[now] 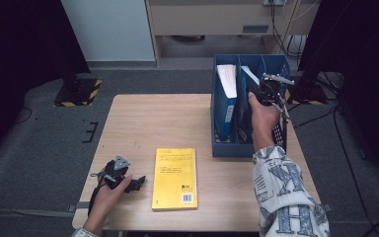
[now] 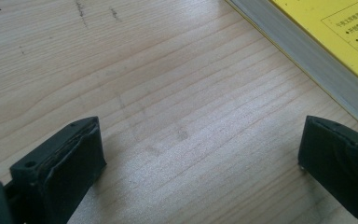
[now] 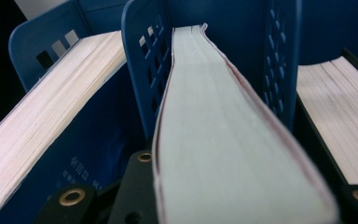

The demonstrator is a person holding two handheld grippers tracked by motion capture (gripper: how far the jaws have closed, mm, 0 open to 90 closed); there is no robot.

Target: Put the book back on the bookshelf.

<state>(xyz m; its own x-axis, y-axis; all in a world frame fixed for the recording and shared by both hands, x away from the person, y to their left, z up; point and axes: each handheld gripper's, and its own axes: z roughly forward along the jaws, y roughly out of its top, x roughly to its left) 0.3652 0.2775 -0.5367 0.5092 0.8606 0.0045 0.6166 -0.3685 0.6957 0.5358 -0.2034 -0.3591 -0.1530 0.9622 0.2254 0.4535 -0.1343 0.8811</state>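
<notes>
My right gripper point(image 1: 269, 91) is clamping a book point(image 3: 223, 140) between its jaws, which are closed tight on its covers. In the right gripper view the book's pale page edge is running away from me toward twelve o'clock, with a thin reddish cover line along each side, and it is standing in the middle compartment of the blue file rack point(image 1: 225, 148). The right hand point(image 1: 262, 118) is reaching forward and down over the rack, its patterned sleeve point(image 1: 286, 197) coming in from five o'clock in the high view.

The rack is sitting at the table's two o'clock and has three compartments. I am counting three books in it: the one I am gripping, one leaning in the compartment at nine o'clock of it point(image 3: 46, 116) and one at three o'clock point(image 3: 340, 116).

My left gripper point(image 1: 137, 182) is resting low over the wooden table point(image 1: 143, 123) at seven o'clock, its jaws standing wide apart with nothing but bare wood between them. The left hand point(image 1: 109, 192) is holding it pointed toward three o'clock, at a single yellow book point(image 1: 175, 178) lying flat just beside it.
</notes>
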